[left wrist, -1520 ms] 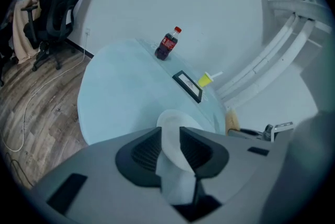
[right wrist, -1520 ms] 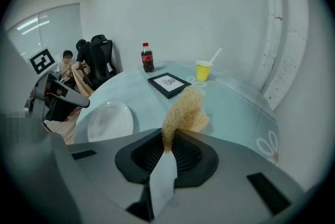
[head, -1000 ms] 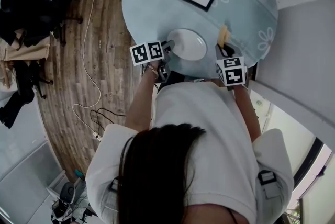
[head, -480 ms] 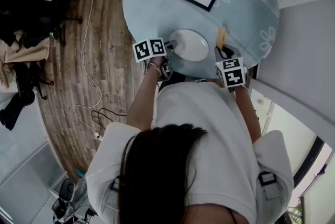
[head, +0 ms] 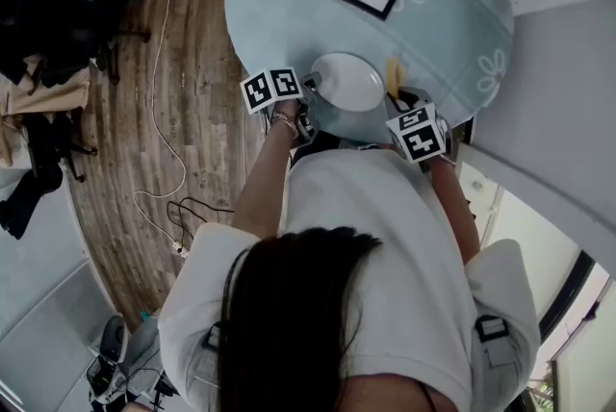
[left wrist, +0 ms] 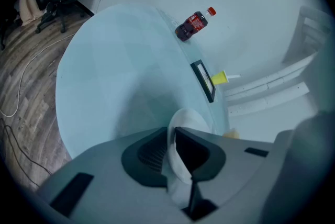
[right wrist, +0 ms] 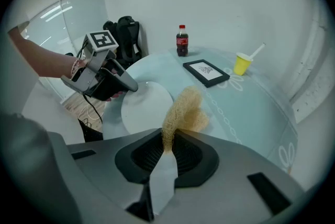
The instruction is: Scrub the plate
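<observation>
Now my left gripper (head: pixel 310 84) has just been closing its jaws, and they pinch the left rim of the plate (head: pixel 346 81), which lies flat on the table (head: pixel 452 11) near its front edge. I judge that's to stop it sliding. My right gripper (right wrist: pixel 168 140) is clamped tight on the scrubber (right wrist: pixel 184 110), just beside the plate's right edge, ready to wipe.

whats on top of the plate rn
Nothing lies on the plate: its white face is bare. The left gripper, jaws just closing, pinches its rim. The right gripper holds the scrubber beside it. The rim part between the jaws is covered.
</observation>
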`<state>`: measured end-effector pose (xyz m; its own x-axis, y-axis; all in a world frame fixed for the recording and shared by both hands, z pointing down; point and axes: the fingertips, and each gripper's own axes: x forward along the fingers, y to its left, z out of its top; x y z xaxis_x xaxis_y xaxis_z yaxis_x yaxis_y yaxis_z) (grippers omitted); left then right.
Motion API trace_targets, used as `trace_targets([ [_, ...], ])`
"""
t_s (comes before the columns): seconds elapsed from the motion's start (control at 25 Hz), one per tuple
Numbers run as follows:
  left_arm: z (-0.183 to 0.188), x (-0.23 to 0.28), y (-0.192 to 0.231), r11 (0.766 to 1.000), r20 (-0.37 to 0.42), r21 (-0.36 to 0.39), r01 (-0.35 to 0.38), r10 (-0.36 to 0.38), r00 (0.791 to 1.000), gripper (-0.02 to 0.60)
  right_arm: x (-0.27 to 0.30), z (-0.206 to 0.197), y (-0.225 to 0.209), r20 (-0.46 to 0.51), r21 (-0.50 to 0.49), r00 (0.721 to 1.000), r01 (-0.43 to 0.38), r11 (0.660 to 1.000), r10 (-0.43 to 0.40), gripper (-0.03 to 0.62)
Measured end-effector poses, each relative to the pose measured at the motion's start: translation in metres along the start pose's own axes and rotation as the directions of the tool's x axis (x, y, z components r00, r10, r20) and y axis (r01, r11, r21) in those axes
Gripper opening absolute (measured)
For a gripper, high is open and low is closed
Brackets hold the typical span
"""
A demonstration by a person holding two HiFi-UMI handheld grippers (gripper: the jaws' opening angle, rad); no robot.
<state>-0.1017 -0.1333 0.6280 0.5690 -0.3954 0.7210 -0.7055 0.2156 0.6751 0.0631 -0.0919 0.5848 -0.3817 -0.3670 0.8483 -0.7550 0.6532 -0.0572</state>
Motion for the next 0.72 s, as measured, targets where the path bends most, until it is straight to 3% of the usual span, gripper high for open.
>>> trace_targets([
  [0.28,0.0,0.0,0.001,1.0,0.006,-0.003,-0.016,0.016,1.0,0.053,0.016,-0.008,0.022,-0.121,-0.086,0.991,-0.062,0.994,0.051,0.06],
  [0.44,0.0,-0.001,0.001,1.0,-0.004,-0.023,-0.013,0.013,1.0,0.054,0.026,-0.009,0.026,-0.19,-0.122,0.981,-0.053,0.991,0.029,0.061],
  [0.72,-0.002,0.0,0.0,0.999,-0.014,-0.04,0.006,-0.006,1.0,0.054,0.036,0.001,0.026,-0.208,-0.124,0.977,-0.067,0.99,0.04,0.061],
])
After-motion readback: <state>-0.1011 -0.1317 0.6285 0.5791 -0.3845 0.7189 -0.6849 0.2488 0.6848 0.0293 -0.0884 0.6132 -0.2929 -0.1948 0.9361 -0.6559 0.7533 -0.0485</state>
